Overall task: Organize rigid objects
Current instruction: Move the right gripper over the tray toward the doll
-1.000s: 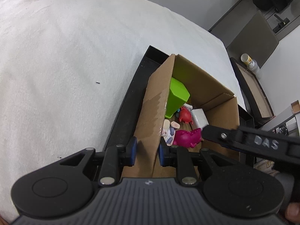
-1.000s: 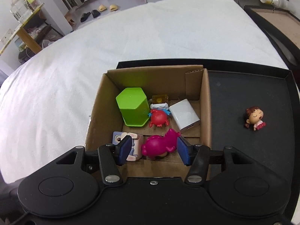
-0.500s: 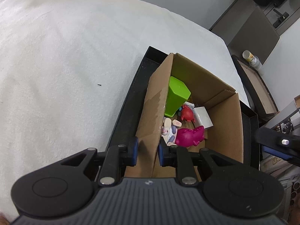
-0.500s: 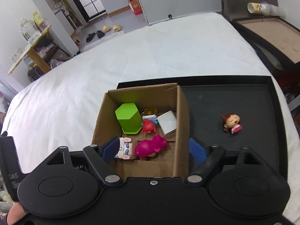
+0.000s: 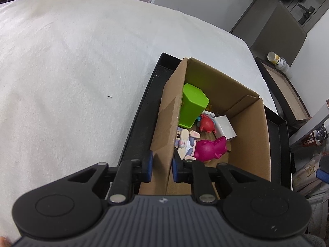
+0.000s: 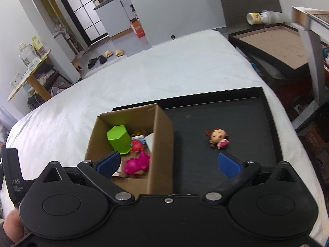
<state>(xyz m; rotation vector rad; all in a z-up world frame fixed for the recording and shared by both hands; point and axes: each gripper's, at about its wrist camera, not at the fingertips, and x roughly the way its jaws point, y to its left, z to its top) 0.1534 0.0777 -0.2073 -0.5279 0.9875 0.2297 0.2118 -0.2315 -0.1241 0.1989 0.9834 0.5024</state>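
The left tongs (image 5: 161, 168) are clamped on the near left wall of the box (image 5: 249, 127), which sits at the left end of a black tray (image 6: 236, 111) on a white-covered worktop (image 5: 72, 72). Inside the box lie a green cup (image 5: 192, 105), a red crab (image 5: 206, 123), a white block (image 5: 225, 126), a pink dinosaur (image 5: 209, 148) and a pale figure (image 5: 185, 142). The right tongs (image 6: 167, 163) have just been opening and stand wide apart, holding nothing, over the box's right wall. A doll (image 6: 217, 138) lies on the tray to the right, apart from the box
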